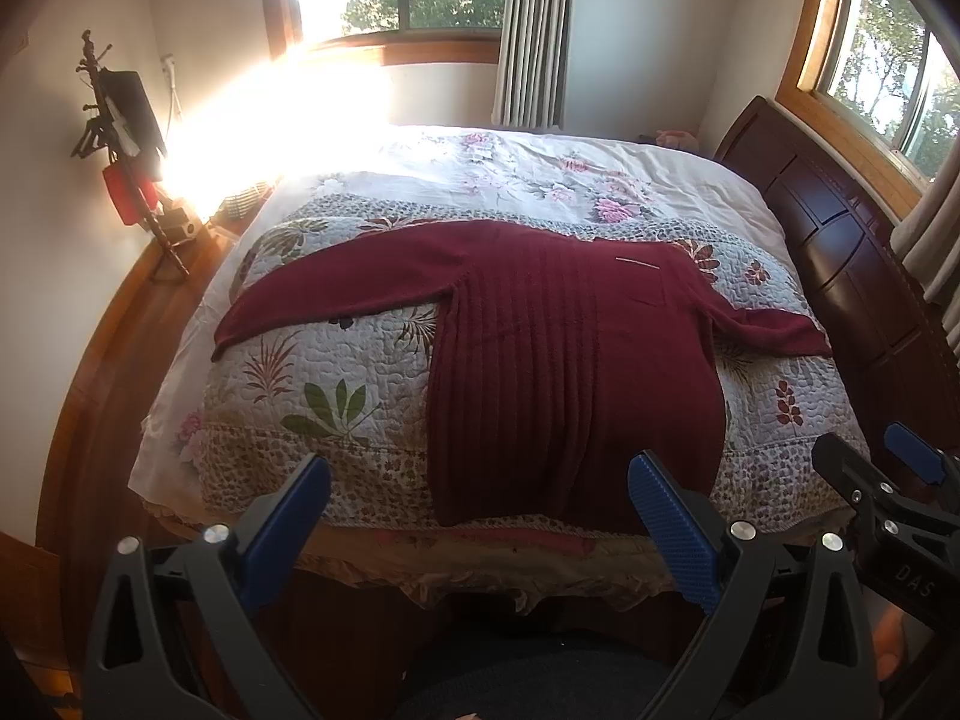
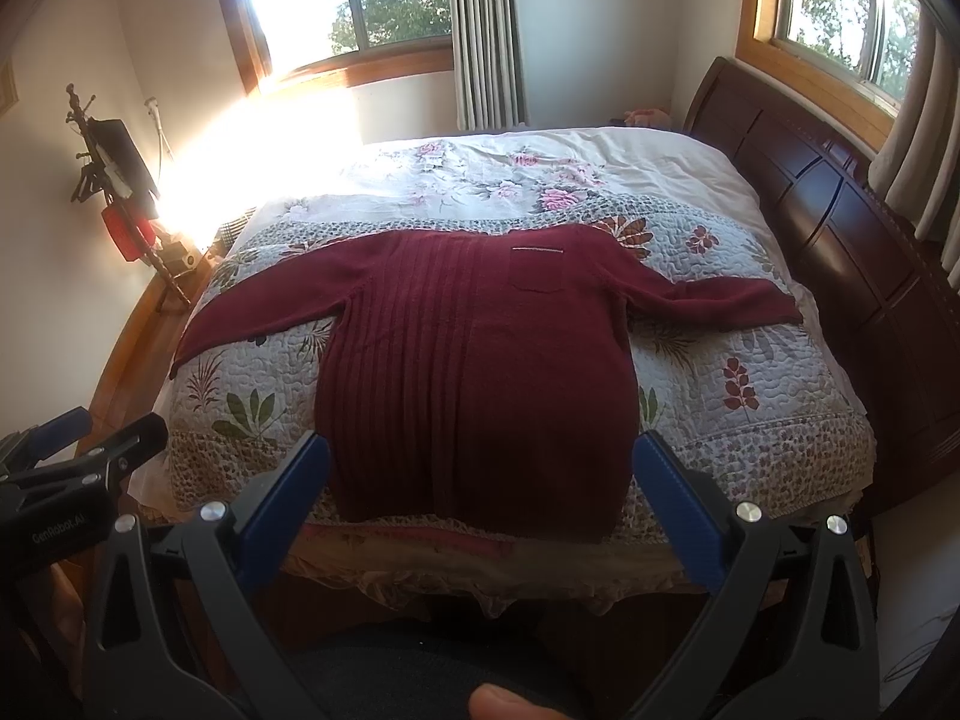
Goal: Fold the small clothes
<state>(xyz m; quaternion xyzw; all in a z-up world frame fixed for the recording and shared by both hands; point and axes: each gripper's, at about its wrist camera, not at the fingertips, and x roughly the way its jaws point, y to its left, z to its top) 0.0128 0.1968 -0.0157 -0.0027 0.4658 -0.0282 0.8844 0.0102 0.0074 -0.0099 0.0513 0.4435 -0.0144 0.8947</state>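
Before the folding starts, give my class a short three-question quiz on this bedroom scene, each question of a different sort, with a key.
1. True or false: the red sweater lies spread flat on the quilt with both sleeves out to the sides.
2. Which holds cloth? A) left gripper B) right gripper C) neither
3. Fill in: the sweater's hem lies toward the ____ edge of the bed, close to the grippers.

Key: 1 true; 2 C, both stand open and held back from the sweater; 3 near.
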